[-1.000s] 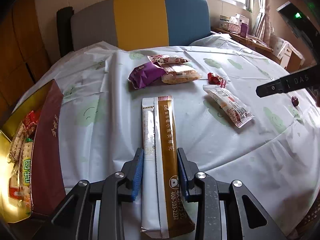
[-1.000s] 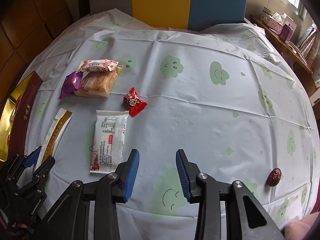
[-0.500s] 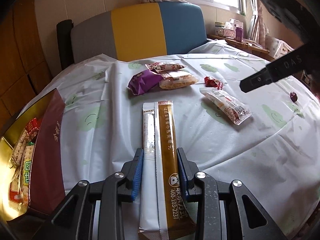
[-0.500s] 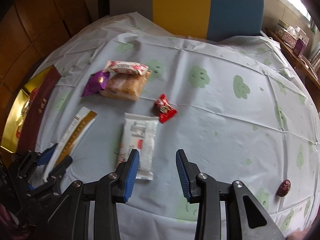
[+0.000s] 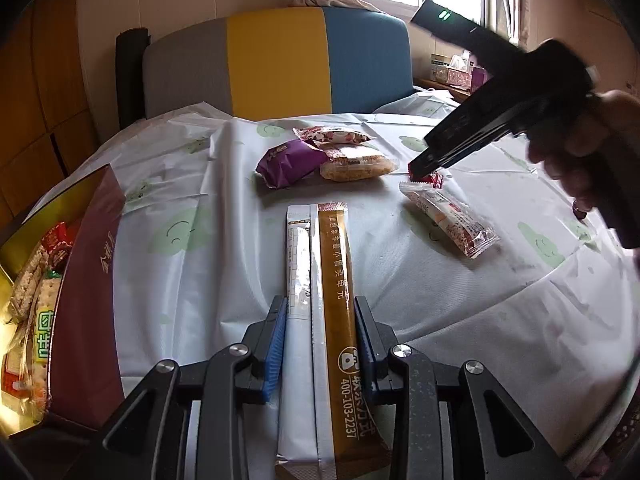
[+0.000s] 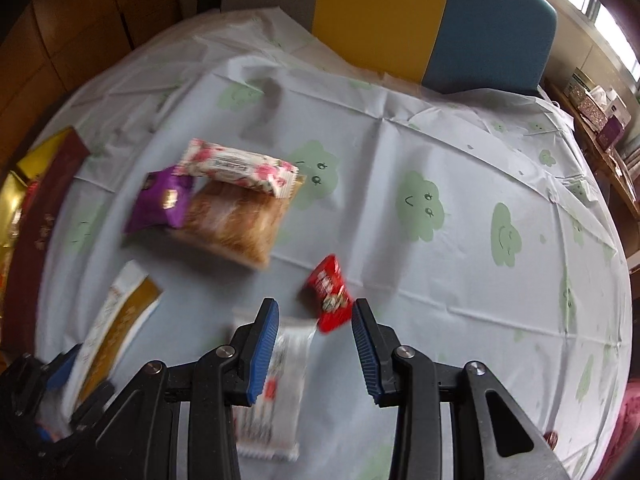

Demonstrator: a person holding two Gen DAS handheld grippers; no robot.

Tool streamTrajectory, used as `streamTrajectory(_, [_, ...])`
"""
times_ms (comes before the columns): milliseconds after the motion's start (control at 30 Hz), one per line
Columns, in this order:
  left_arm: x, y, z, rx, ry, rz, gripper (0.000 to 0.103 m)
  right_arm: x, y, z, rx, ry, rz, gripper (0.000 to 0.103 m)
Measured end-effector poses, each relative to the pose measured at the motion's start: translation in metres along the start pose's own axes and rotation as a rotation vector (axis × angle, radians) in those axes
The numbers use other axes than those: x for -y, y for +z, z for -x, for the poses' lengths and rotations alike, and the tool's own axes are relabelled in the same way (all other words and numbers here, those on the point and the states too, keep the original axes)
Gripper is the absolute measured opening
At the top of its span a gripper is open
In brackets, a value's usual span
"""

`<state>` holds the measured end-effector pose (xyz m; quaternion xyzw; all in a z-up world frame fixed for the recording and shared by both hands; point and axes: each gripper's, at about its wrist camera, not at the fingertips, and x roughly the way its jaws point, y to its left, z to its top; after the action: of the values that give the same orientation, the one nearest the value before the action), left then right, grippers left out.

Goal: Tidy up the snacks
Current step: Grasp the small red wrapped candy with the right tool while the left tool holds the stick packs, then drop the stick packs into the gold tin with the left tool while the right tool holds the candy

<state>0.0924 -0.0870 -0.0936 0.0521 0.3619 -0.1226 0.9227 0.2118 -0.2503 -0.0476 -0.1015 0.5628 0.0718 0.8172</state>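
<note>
At far left my box [image 5: 86, 280] already holds several snacks. My left gripper [image 5: 320, 344] has its fingers closed on the long gold-and-white sachet [image 5: 320, 280], not yet boxed. On the surface [image 5: 480, 340] the purple packet [image 5: 288, 162], two cake packs, the white bar [image 5: 448, 220] and the red candy [image 6: 329, 293] wait. My right gripper [image 6: 314, 326] hovers empty, fingers parted, over that candy.

white wrapper [image 6: 272, 376] blurred; box [image 5: 86, 280] cut off
</note>
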Motion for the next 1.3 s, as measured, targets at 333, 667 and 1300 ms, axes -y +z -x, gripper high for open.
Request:
streamTrajectory(333, [0.0, 0.0, 0.0, 0.0, -0.006, 0.006, 0.033, 0.006, 0.0, -0.01, -0.038, -0.02, 0.01, 0.016])
streamTrajectory(667, [-0.014, 0.004, -0.004, -0.031, -0.076, 0.077, 0.033, 0.043, -0.075, 0.023, -0.123, -0.041, -0.091, 0.016])
streamTrajectory(1300, [-0.023, 0.038, -0.013, -0.27, -0.179, 0.113, 0.039, 0.044, -0.089, 0.016, -0.134, -0.005, -0.114, 0.017])
